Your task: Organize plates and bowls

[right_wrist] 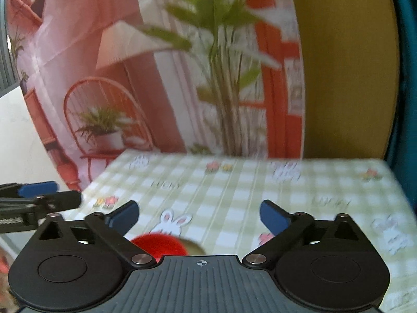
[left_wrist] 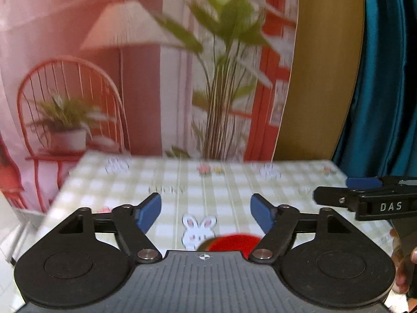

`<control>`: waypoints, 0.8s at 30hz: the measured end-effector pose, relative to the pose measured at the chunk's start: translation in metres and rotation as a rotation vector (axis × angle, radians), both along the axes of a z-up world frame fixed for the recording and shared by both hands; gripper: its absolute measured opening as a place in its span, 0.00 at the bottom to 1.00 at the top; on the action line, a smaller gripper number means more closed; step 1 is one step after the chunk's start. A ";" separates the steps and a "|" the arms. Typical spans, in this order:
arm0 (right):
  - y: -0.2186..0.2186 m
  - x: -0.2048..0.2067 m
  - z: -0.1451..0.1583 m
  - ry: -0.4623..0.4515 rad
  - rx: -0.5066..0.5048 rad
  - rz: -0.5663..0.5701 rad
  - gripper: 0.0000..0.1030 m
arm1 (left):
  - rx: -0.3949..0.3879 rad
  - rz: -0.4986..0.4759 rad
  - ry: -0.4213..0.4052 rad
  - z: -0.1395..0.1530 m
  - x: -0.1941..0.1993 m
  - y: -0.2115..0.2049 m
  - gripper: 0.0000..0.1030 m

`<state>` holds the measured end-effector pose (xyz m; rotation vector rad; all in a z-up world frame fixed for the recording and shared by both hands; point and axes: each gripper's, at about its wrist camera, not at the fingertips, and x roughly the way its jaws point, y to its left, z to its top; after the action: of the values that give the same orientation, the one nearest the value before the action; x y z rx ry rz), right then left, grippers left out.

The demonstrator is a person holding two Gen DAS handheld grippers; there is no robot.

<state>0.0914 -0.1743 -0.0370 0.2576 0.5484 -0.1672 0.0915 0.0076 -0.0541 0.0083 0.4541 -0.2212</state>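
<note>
While my left gripper (left_wrist: 206,212) and right gripper (right_wrist: 198,216) hang wide apart, empty, a red bowl (left_wrist: 234,242) sits just below them on the bench (left_wrist: 234,182).

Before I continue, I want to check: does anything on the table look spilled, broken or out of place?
Nothing stands out. The tablecloth lies flat and clean. Only part of a red dish shows, too hidden and blurred to judge.

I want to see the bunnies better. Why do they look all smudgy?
Left wrist view: the checked tablecloth and plant backdrop are motion-blurred, while the left tongs stay sharp. Right wrist view: same smear, bunnies streaked, table edge bent by the fisheye.
</note>
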 end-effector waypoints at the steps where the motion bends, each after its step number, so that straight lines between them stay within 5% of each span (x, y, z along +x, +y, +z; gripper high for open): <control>1: -0.002 -0.003 0.008 -0.016 -0.009 -0.008 1.00 | 0.005 0.003 -0.020 0.008 -0.004 0.000 0.79; 13: -0.013 -0.042 0.088 -0.154 -0.108 -0.080 1.00 | -0.073 0.012 -0.160 0.079 -0.047 0.007 0.81; 20: -0.006 -0.062 0.115 -0.210 -0.140 -0.087 1.00 | 0.010 0.086 -0.241 0.102 -0.071 0.000 0.81; 24: 0.001 -0.069 0.124 -0.225 -0.147 -0.082 1.00 | -0.006 0.094 -0.257 0.112 -0.079 -0.001 0.82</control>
<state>0.0227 -0.1737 0.0870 0.1529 0.3008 -0.2532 0.0126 0.0066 0.0583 0.0095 0.1977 -0.1264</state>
